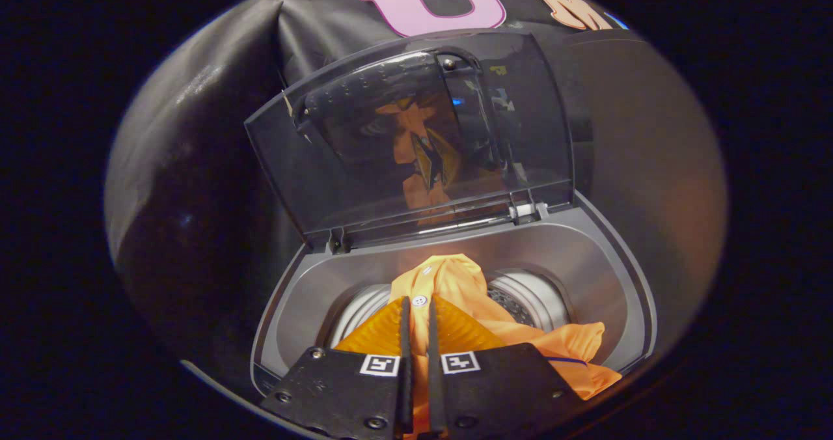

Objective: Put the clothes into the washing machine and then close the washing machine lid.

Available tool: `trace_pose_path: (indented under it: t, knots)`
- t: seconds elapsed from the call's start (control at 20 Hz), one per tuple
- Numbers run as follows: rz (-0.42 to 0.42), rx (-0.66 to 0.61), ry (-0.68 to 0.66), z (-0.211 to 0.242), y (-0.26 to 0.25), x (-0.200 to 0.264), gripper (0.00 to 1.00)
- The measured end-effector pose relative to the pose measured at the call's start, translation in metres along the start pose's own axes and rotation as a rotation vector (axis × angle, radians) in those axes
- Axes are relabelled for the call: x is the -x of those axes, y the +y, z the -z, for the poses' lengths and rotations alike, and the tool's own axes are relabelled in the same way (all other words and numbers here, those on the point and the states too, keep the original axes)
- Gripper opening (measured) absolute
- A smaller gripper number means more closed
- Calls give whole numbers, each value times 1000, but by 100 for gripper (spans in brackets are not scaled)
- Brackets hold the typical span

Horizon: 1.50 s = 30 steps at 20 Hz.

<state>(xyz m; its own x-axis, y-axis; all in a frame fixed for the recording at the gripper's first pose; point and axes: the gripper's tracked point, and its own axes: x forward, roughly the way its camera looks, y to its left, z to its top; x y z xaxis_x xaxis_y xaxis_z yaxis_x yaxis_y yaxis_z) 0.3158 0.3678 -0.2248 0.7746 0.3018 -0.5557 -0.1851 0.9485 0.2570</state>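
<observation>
One gripper, fingers pinched narrow on orange garment, above washing machine drum mouth; lid upright behind, garment trailing over front rim.

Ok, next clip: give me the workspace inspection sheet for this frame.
Surface: washing machine top, grey, opening exposed.
Job's things: orange garment partly over the drum, one end draped on the machine's front rim; lid raised, tinted, mirroring the garment.
Clutter: nothing seen.
Grippers: tool with its fingers nearly together, pinching the garment's cloth.
Cables: nothing seen.
Surroundings: black cloth wall behind the machine.
</observation>
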Motion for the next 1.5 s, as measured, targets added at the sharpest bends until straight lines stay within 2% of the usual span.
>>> trace_pose_path:
  t: [0.05, 0.2, 0.25, 0.35, 0.5, 0.65, 0.8, 1.0, 1.2, 1.5]
  knots:
    - [14, 0, -1, 1, -4, -1, 11]
    - [27, -23, -14, -1, -6, 5, 27]
    - [25, -33, -22, -5, -5, 9, 26]
    - [26, -37, -24, -9, -5, 16, 37]
    - [39, -16, -29, -18, -6, 30, 48]
    - [93, 49, -68, -34, -16, 44, 74]
    - [112, 117, -93, -52, -16, 59, 100]
    - [111, 119, -142, -84, -6, 81, 98]
    - [159, 94, -208, -125, 0, 102, 98]
    - [127, 115, -383, -214, 26, 126, 97]
